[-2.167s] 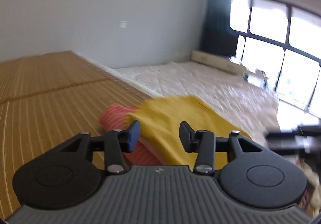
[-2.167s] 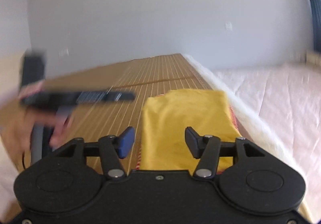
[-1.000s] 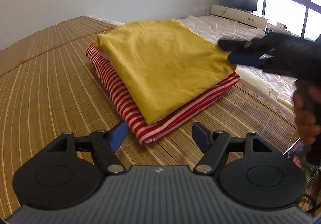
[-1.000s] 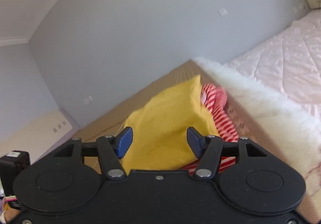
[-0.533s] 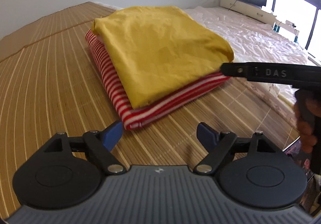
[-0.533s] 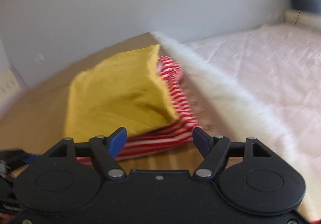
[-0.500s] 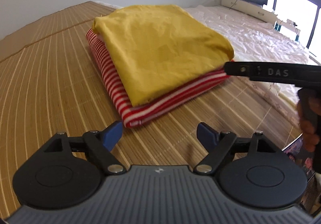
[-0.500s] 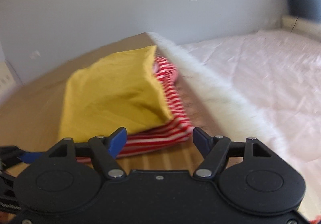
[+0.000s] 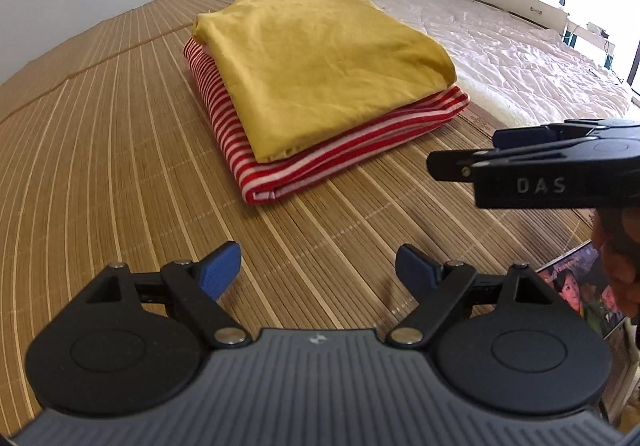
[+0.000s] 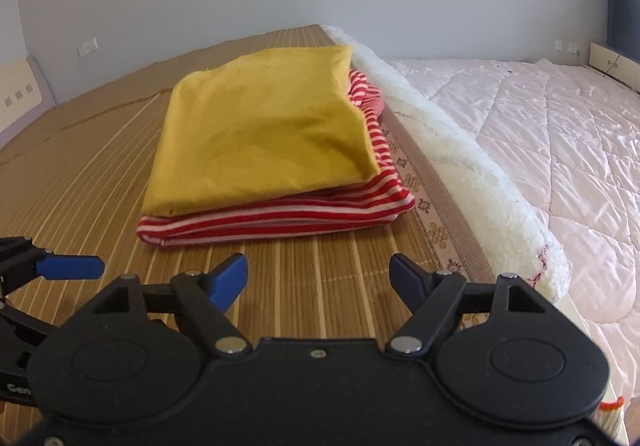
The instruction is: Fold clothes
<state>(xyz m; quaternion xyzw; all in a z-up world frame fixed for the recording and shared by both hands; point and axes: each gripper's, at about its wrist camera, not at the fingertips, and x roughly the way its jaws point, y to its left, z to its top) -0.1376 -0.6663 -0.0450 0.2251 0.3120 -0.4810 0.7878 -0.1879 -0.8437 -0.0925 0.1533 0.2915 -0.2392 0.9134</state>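
Mat [image 9: 120,150]: woven bamboo, covers the near half of the bed; white quilt [image 10: 540,150] lies beside it, with a fluffy white edge between the two.

Stack: sits on the mat near the quilt side, well clear of both my claws. Striped top [image 9: 352,154], red and white, is folded flat on the bottom. Yellow top [image 9: 320,70] is folded and laid square on it, covering most of it; stripes show along two edges. In the right wrist view the far corner of the striped one bunches a little under the yellow [image 10: 368,94].

Left claw [image 9: 318,270]: released, jaws opening, nothing between them but bare mat. Fingertips hang short of the stack's near corner, not touching.

Right claw [image 10: 318,276]: released, jaws opening, empty as well. It hangs just short of the stack's near edge. My hand [image 9: 616,246] shows on its grip in the left view.

Progress, my reading: both garments in view are folded and stacked, so this pair looks done. No loose clothes appear in either view. What may be left is tidying the bunched striped corner, or fetching another garment from out of frame; I cannot tell whether any exists.
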